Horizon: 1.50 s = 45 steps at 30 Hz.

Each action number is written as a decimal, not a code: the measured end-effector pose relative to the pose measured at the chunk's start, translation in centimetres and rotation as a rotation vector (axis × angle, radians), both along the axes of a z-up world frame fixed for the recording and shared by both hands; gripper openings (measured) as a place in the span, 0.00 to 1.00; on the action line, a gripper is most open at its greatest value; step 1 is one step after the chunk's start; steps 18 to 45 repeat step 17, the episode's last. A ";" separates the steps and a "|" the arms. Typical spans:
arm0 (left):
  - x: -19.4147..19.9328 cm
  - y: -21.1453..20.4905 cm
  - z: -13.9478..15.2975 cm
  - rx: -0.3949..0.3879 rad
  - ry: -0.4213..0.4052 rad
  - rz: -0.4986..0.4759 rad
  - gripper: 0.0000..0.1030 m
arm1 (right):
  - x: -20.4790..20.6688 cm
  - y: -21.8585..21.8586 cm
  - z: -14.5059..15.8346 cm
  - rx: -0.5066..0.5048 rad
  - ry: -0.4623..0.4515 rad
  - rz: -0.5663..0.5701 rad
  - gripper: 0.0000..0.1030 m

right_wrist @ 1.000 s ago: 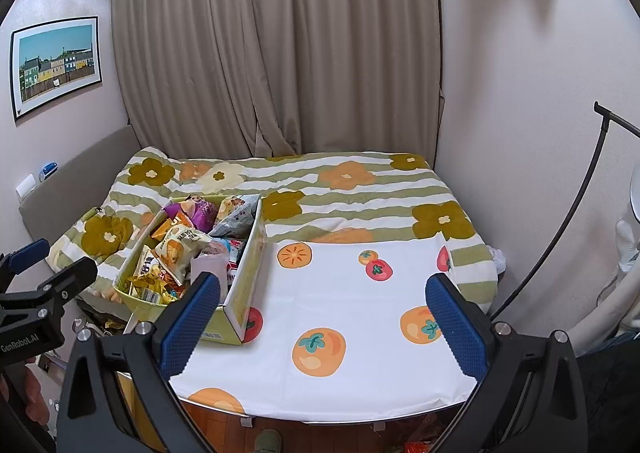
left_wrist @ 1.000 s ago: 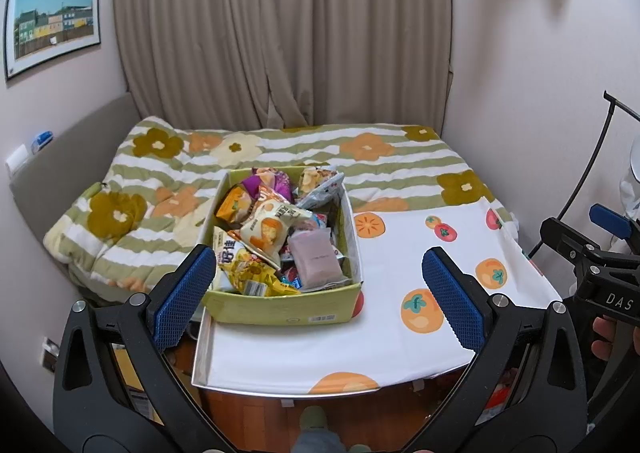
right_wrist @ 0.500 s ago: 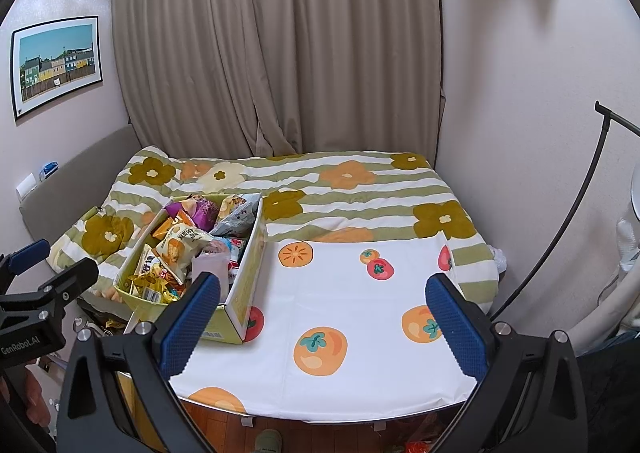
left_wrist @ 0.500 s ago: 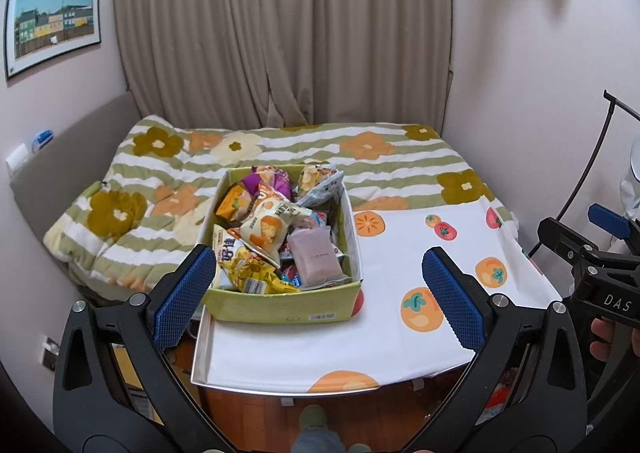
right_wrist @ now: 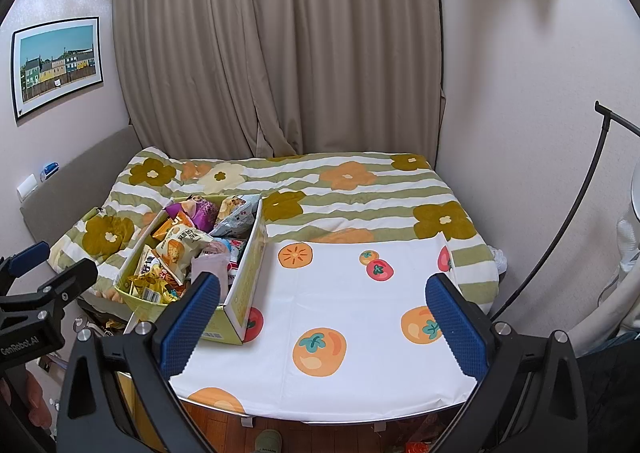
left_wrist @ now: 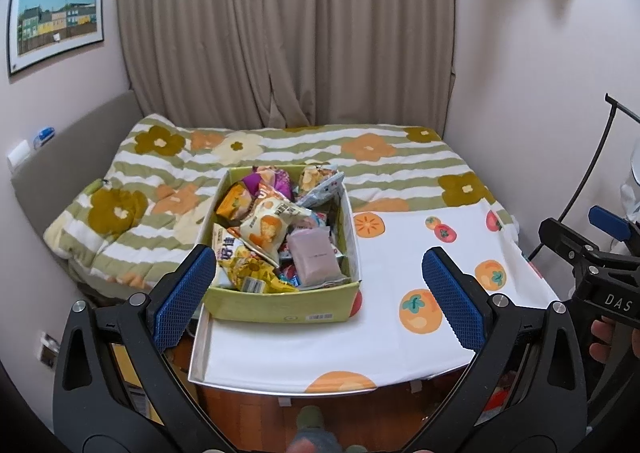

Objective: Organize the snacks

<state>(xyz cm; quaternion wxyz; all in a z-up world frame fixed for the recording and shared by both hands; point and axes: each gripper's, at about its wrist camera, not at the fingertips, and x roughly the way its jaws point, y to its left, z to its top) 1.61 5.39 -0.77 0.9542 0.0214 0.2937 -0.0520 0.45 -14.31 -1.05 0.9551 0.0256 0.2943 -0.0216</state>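
A green cardboard box (left_wrist: 280,307) full of snack packets stands at the left of a table covered in a white fruit-print cloth (left_wrist: 400,313). Inside it lie a pink packet (left_wrist: 314,257), a white-and-orange chip bag (left_wrist: 268,227) and yellow packets (left_wrist: 248,273). My left gripper (left_wrist: 318,297) hangs open in front of the box, nothing between its blue pads. In the right wrist view the box (right_wrist: 244,293) sits at the left, and my right gripper (right_wrist: 324,321) is open and empty above the cloth (right_wrist: 360,313). Each gripper shows at the edge of the other's view.
A bed with a green striped flower duvet (left_wrist: 168,189) lies behind the table, with beige curtains (left_wrist: 280,33) beyond it. A dark curved stand (right_wrist: 568,213) leans at the right wall. Wooden floor and a slipper (right_wrist: 267,440) show below the table's front edge.
Both views have shifted only slightly; the box and snacks lie as before. Both grippers stay open.
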 end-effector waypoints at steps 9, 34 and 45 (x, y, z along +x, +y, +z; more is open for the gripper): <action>-0.4 -0.6 0.0 -0.005 -0.024 0.010 0.99 | 0.0 0.0 0.1 -0.002 0.000 -0.002 0.99; 0.0 -0.9 0.0 0.004 -0.052 0.015 0.99 | 0.2 0.0 0.1 -0.008 0.005 -0.006 0.99; 0.0 -0.9 0.0 0.004 -0.052 0.015 0.99 | 0.2 0.0 0.1 -0.008 0.005 -0.006 0.99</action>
